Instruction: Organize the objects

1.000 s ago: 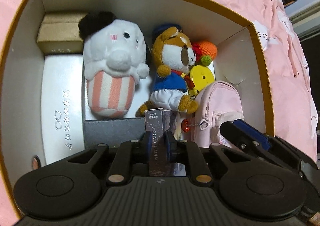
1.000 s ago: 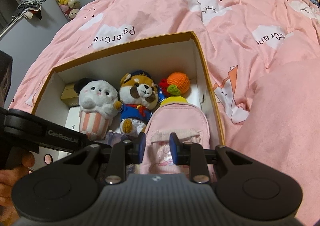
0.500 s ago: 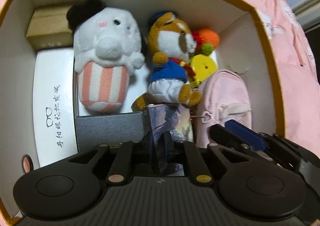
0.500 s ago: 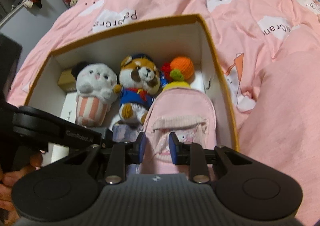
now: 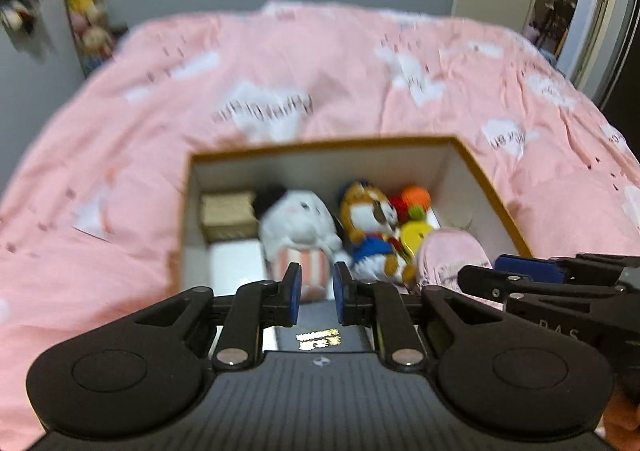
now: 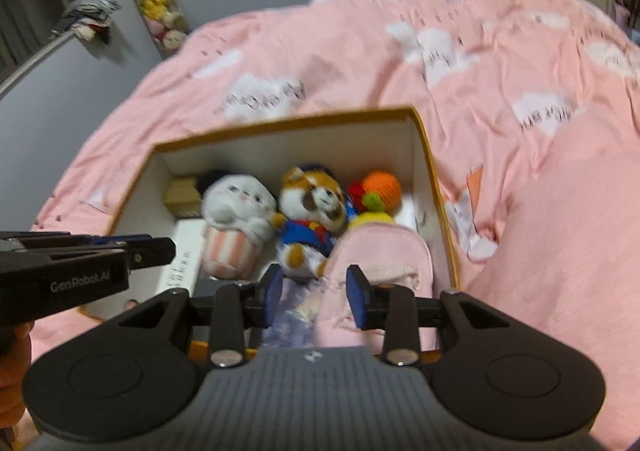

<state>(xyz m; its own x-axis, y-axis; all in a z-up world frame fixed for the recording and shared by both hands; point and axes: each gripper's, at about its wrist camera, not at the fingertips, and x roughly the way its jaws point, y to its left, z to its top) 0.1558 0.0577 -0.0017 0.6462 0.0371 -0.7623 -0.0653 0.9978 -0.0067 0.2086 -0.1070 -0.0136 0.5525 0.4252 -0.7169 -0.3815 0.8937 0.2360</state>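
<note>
1. Both grippers tilt down over the box [image 5: 486, 179] on the pink blanket [image 5: 280, 83].
2. Left gripper [image 5: 314, 293] has just been opening; nothing sits between its jaws.
3. Right gripper [image 6: 316, 293] has just been opening too, its pads off the pink backpack [image 6: 380, 251] inside the box.

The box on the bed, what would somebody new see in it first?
Probably the two plush toys standing side by side at the back of the box: a white one in a striped cup and an orange-and-white one in blue. Right of them lies an orange ball, with a pink pouch in front, all on a pink quilt.
</note>
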